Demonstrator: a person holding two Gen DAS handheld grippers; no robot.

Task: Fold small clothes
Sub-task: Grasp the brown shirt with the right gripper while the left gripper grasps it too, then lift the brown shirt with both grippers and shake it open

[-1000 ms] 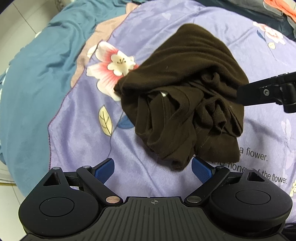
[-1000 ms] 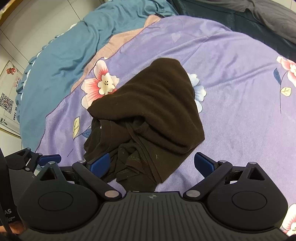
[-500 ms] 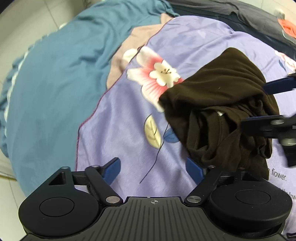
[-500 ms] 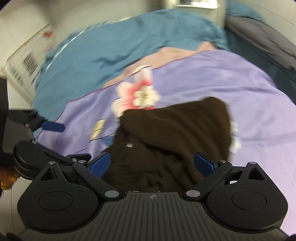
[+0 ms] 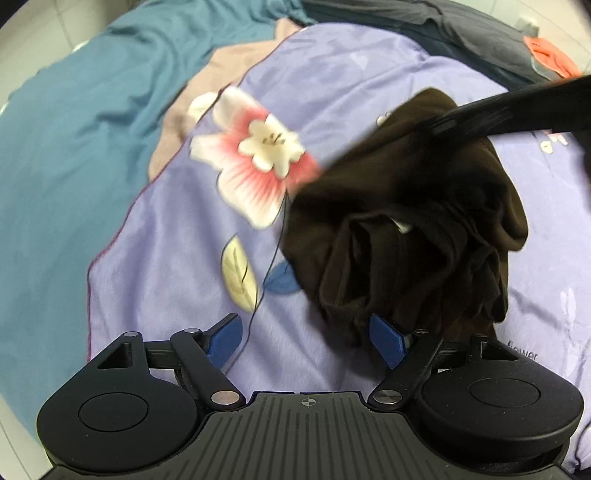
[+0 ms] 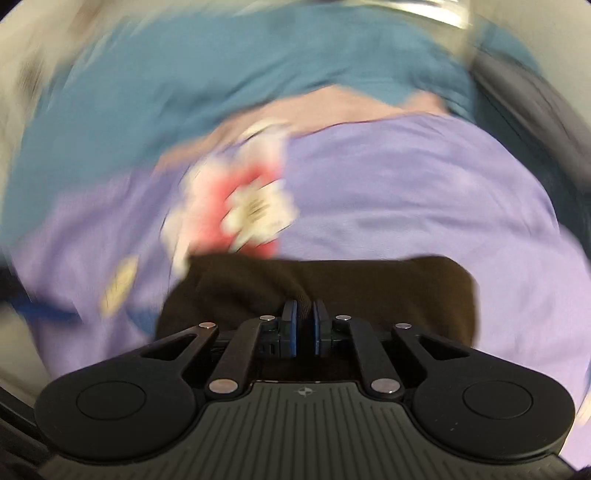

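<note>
A crumpled dark brown garment lies on the purple flowered sheet, right of the big pink flower. My left gripper stands open just in front of it; its right pad sits at the garment's near edge and nothing is between the pads. In the right wrist view, which is blurred by motion, my right gripper is closing, and a fold of the brown garment is pinched between its blue pads. From the left wrist view the right gripper shows as a blurred black bar over the garment's far edge.
A teal blanket covers the bed to the left of the sheet, with a strip of pink cloth between them. Dark grey bedding and an orange item lie at the far right. Bare purple sheet spreads left of the garment.
My right gripper went from wide open to closed on the garment's edge while swinging across it. The left gripper slid left, so the garment now sits right of its pads.
</note>
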